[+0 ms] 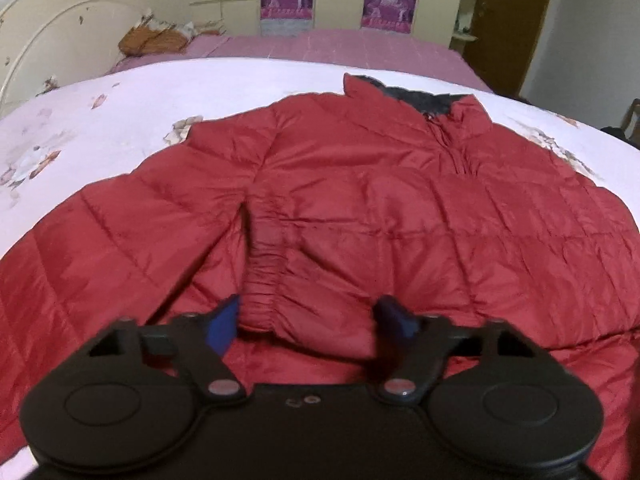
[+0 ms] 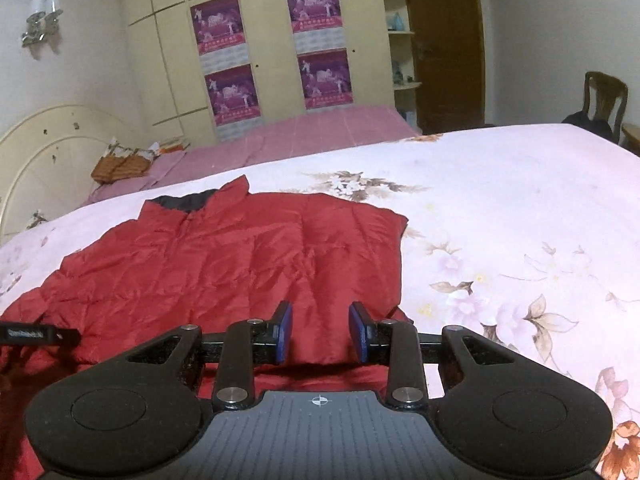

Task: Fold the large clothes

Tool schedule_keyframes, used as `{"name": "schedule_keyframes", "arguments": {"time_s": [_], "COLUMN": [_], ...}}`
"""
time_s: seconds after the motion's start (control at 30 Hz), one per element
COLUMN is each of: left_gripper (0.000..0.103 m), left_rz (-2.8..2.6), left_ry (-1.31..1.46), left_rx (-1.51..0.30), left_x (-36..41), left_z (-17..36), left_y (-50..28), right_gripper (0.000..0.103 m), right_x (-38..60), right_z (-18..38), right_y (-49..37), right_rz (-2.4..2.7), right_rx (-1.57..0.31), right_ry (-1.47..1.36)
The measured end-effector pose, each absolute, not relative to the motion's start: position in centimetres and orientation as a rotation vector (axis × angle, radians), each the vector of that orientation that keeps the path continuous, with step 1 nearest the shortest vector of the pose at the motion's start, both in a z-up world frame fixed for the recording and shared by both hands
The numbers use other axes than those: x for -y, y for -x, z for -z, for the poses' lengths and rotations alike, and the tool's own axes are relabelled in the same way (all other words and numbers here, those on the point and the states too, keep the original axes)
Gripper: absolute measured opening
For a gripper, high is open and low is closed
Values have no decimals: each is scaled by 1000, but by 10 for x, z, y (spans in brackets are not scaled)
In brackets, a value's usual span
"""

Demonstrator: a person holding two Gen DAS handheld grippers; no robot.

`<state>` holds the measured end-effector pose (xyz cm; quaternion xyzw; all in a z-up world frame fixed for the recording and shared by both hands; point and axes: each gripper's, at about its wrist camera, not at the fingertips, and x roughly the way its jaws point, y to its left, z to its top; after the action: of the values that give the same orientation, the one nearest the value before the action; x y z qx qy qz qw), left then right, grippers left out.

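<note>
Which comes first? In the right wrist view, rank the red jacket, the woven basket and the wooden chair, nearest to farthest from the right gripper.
From the right gripper:
1. Red jacket, right under the fingers.
2. Woven basket, far left, by the headboard.
3. Wooden chair, far right, beyond the bed; basket versus chair is close.

The bed (image 2: 500, 184) carries everything here. It is covered by a pale sheet (image 1: 160, 92) printed with flowers in pink, grey-brown and orange. On the sheet lies a red quilted jacket (image 1: 360, 184), spread flat with its front up, the collar toward the far side showing a dark lining. One sleeve (image 1: 264, 256) is folded across the body — its gathered cuff lies on the jacket's lower front. In the right wrist view the jacket (image 2: 240, 264) ends in a straight folded edge, with bare sheet beside it. Beyond the floral sheet a pink striped cover (image 2: 312, 132) reaches the far edge. Near the cream headboard (image 1: 44, 44) an orange-brown bundle (image 1: 152, 40) rests on that cover — what it is cannot be told.
</note>
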<state>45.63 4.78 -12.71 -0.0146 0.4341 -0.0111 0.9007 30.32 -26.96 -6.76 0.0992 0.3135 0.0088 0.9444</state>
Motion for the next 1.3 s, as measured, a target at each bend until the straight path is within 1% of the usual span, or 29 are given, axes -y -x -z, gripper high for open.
{"name": "schedule_keyframes", "arguments": {"time_s": [0.03,0.07,0.1,0.17,0.23,0.33,0.43,0.5,0.53,0.57,0.6,0.63,0.67,0.77,0.83,0.93,1.0,1.03,1.07,1.13,1.2,1.3], "left_gripper": [43,14,5,5,5,5,5,10,25,45,55,68,68,63,63,62,62,63,63,63,60,61], "left_rz": [32,42,47,30,12,25,24,25,32,41,34,14,8,-7,21,83,98,93,91,102,102,129], "left_ry": [21,21,24,53,45,13,11,-2,-4,1,0,-15,-28,-8,-10,-65,-84,-94,-99,-72,-75,-45], "left_rx": [-887,-873,-854,-800,-789,-841,-857,-853,-855,-854,-836,-811,-789,-721,-689,-698,-743,-776,-812,-833,-825,-773], "left_x": [-47,-47,-48,-57,-63,-61,-59,-58,-59,-60,-63,-66,-70,-78,-70,-44,-34,-32,-33,-38,-39,-41], "left_z": [128,126,122,111,105,116,124,124,123,121,117,113,108,93,87,93,107,116,125,132,124,114], "left_y": [-457,-456,-453,-446,-443,-446,-445,-444,-443,-442,-438,-433,-428,-421,-430,-454,-470,-476,-481,-483,-480,-484], "right_gripper": [32,32,32,32,32,32,32,32,32,25,20,20,19,19,19,19,19,13,0,0,0,0], "right_x": [270,270,268,267,269,265,255,253,254,259,266,273,278,286,281,268,266,268,273,284,290,298], "right_z": [66,68,71,73,72,77,88,100,110,119,122,120,115,90,80,83,94,103,114,129,122,103], "right_y": [-303,-305,-311,-317,-319,-332,-355,-370,-380,-388,-390,-388,-384,-368,-370,-389,-403,-410,-417,-420,-419,-421], "right_rz": [-19,-20,-19,-15,-14,-33,-63,-41,4,48,70,74,72,67,39,-18,-25,-14,6,16,5,-16], "right_rx": [-641,-644,-649,-653,-647,-647,-655,-678,-730,-781,-803,-802,-788,-687,-649,-661,-689,-720,-763,-793,-787,-696], "right_ry": [-201,-200,-194,-184,-183,-162,-139,-90,-53,-46,-63,-83,-96,-132,-111,-86,-73,-67,-65,-73,-66,-80]}}
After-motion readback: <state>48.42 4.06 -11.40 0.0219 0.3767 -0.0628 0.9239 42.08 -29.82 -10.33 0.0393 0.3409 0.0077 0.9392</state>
